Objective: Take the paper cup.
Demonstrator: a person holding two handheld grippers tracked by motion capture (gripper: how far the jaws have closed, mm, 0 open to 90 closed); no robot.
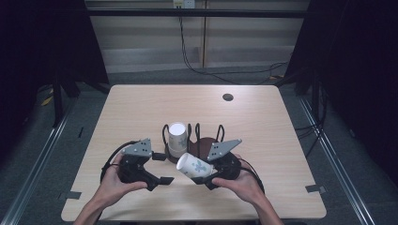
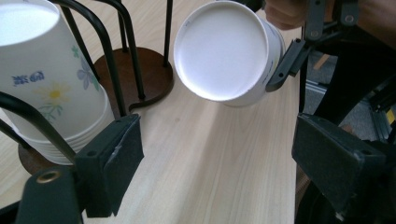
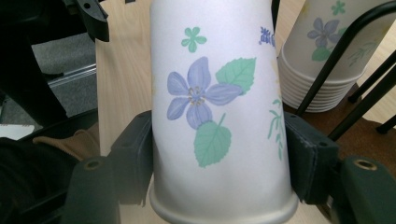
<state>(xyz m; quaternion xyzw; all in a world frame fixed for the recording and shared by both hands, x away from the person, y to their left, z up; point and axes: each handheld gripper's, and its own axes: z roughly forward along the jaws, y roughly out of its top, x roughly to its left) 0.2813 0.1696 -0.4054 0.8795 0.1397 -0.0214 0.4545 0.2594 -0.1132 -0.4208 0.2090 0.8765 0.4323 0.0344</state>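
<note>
Nearest the person, both hands rest low over the front of the worktop [image 1: 141,103], each carrying a gripper. The right gripper [image 1: 210,179] is clamped on a single paper cup [image 1: 194,165], its pads pressing the flowered wall from both sides close to the rolled rim, as the right gripper view shows plainly [image 3: 219,116]. The cup lies tipped on its side above the wood, its closed white bottom [image 2: 221,50] turned toward the other hand; that looks deliberate, since gripping near the rim keeps the narrow end free to be steered or handed across. The left gripper [image 1: 159,168] sits just beside it with its jaws spread wide and nothing between them; in the left gripper view the bare worktop shows through the gap and the cup hangs beyond, apart from both pads. It seems ready either to steady the cup or to take it. Just behind the grippers stands a holder of black wire hoops [image 1: 193,133] on round dark wooden bases. Its left bay holds a stack of upturned cups [image 1: 177,138], bottoms up and nested so that the hoops keep the column upright. The bay to the right appears empty, and the held cup is probably bound for it or for the stack. Farther back is a small dark hole [image 1: 227,97] in the worktop.
</note>
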